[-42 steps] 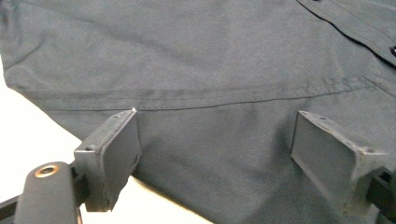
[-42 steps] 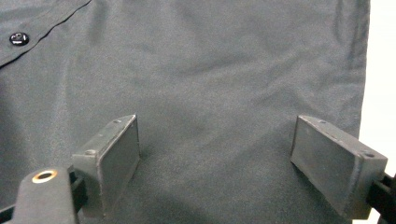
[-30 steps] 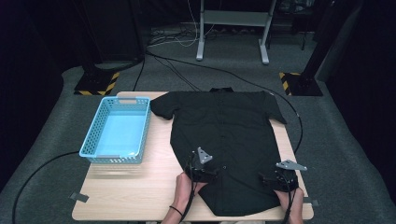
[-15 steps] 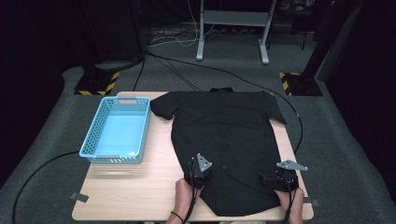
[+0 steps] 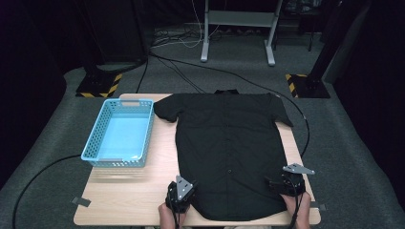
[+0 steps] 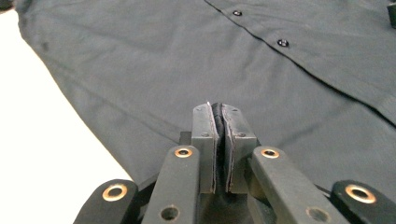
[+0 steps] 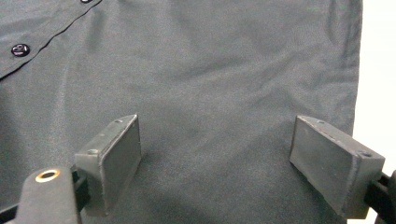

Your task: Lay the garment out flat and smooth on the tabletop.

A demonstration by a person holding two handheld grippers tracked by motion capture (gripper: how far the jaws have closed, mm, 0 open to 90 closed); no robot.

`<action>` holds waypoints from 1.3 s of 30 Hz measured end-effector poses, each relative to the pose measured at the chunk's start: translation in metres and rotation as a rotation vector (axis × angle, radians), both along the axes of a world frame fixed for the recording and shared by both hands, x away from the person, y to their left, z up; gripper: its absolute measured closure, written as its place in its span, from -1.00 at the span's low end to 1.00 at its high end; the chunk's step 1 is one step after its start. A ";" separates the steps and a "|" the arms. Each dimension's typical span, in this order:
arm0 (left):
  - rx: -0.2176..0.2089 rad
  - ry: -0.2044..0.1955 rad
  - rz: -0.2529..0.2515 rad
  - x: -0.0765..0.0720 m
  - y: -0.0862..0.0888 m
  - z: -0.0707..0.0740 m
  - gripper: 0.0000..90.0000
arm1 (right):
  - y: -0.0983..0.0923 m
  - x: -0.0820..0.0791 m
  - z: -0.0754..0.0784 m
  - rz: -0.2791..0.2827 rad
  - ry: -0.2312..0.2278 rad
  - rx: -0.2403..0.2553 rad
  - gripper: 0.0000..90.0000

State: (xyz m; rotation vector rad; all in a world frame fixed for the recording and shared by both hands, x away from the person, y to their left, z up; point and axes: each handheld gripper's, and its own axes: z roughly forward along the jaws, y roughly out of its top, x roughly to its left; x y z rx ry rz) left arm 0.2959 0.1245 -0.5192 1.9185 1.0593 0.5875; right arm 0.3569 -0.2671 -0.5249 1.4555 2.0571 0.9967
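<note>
A black short-sleeved button shirt point(image 5: 229, 143) lies flat, front up, on the wooden table point(image 5: 129, 195), collar at the far side. My left gripper point(image 5: 184, 191) is at the shirt's near left hem. In the left gripper view its jaws point(image 6: 223, 121) are pressed together with a thin fold of the black fabric point(image 6: 140, 60) pinched between the pads. My right gripper point(image 5: 279, 185) rests on the near right part of the shirt. It is open, its two pads point(image 7: 116, 149) set wide apart on the cloth point(image 7: 210, 60) close to the shirt's right side edge.
A light blue plastic basket point(image 5: 114, 162) stands empty on the table's left side. Bare wood lies between it and the shirt. Cables trail across the grey floor, and stand legs rise behind the table.
My left gripper has slid from over the shirt's lower front out to its near left hem, toward the table's front edge. The right gripper has stayed put.
</note>
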 end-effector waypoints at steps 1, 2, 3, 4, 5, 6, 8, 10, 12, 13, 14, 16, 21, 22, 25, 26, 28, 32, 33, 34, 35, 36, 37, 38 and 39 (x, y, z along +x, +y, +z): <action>0.005 -0.002 0.007 -0.004 0.003 0.000 0.89 | 0.000 0.000 0.000 0.000 0.000 -0.001 -0.66; 0.008 -0.001 0.014 -0.007 0.006 0.000 0.89 | 0.000 0.000 0.000 0.000 -0.001 -0.002 -0.66; 0.007 0.000 0.022 -0.011 0.009 -0.001 0.89 | 0.000 0.000 0.000 0.000 -0.002 -0.002 -0.66; 0.006 0.001 0.031 -0.014 0.013 -0.001 0.89 | 0.000 0.000 0.000 -0.001 -0.001 -0.003 -0.66; 0.006 0.003 0.036 -0.016 0.016 -0.002 0.88 | 0.000 0.000 0.000 -0.001 0.000 -0.004 -0.66; 0.005 0.005 0.045 -0.018 0.019 -0.002 0.88 | 0.000 0.000 0.000 -0.002 0.000 -0.004 -0.66; 0.016 0.009 0.057 -0.022 0.026 -0.004 0.88 | 0.000 0.000 0.000 -0.002 -0.001 -0.005 -0.66; 0.019 0.013 0.071 -0.027 0.032 -0.005 0.87 | 0.001 0.000 0.000 -0.003 -0.001 -0.007 -0.66; 0.029 0.014 0.077 -0.032 0.036 -0.004 0.84 | 0.001 0.000 0.000 -0.002 0.001 -0.008 -0.66; 0.030 0.012 0.078 -0.034 0.037 -0.003 0.82 | 0.001 0.000 0.000 -0.001 0.001 -0.009 -0.66; 0.032 0.008 0.082 -0.037 0.039 -0.001 0.78 | 0.001 0.000 0.000 -0.001 0.001 -0.009 -0.66; 0.035 -0.010 0.098 -0.043 0.044 0.004 0.56 | 0.001 0.000 0.000 -0.001 0.000 -0.012 -0.66; 0.006 -0.063 0.123 -0.044 0.054 0.028 0.05 | 0.001 0.000 0.000 -0.001 0.004 -0.009 -0.67; 0.007 -0.067 0.118 -0.039 0.053 0.034 -0.04 | 0.001 0.000 0.000 -0.001 0.005 -0.007 -0.68; 0.040 -0.036 0.091 -0.015 0.043 0.040 -0.21 | 0.000 0.000 0.000 -0.001 0.005 0.000 -0.68; 0.069 0.003 0.072 -0.004 0.038 0.037 -0.25 | 0.000 0.000 0.000 -0.003 0.005 0.001 -0.68; 0.108 0.073 0.045 0.013 0.033 0.025 -0.29 | 0.000 0.000 0.000 -0.004 0.005 0.001 -0.68; 0.160 0.152 0.021 0.013 0.039 0.000 -0.32 | 0.000 -0.002 0.001 -0.009 -0.012 0.001 -0.68; 0.125 0.147 0.023 0.009 0.043 -0.003 -0.32 | -0.001 -0.002 0.001 -0.006 -0.013 0.000 -0.68; 0.112 0.147 0.018 0.004 0.047 -0.004 -0.31 | -0.001 -0.003 0.001 -0.006 -0.013 -0.002 -0.69; 0.113 0.142 0.019 0.000 0.050 -0.004 -0.31 | -0.001 -0.004 0.001 -0.009 -0.018 0.000 -0.68; 0.109 0.140 0.018 -0.004 0.053 -0.004 -0.31 | -0.002 -0.005 0.001 -0.010 -0.028 0.003 -0.68; 0.102 0.144 0.015 -0.007 0.057 -0.005 -0.31 | -0.003 -0.007 0.002 -0.014 -0.041 0.009 -0.68; 0.097 0.147 0.019 -0.010 0.060 -0.005 -0.32 | -0.004 -0.009 0.003 -0.017 -0.048 0.015 -0.69; 0.087 0.145 0.027 -0.013 0.063 -0.005 -0.33 | -0.006 -0.012 0.005 -0.019 -0.053 0.021 -0.69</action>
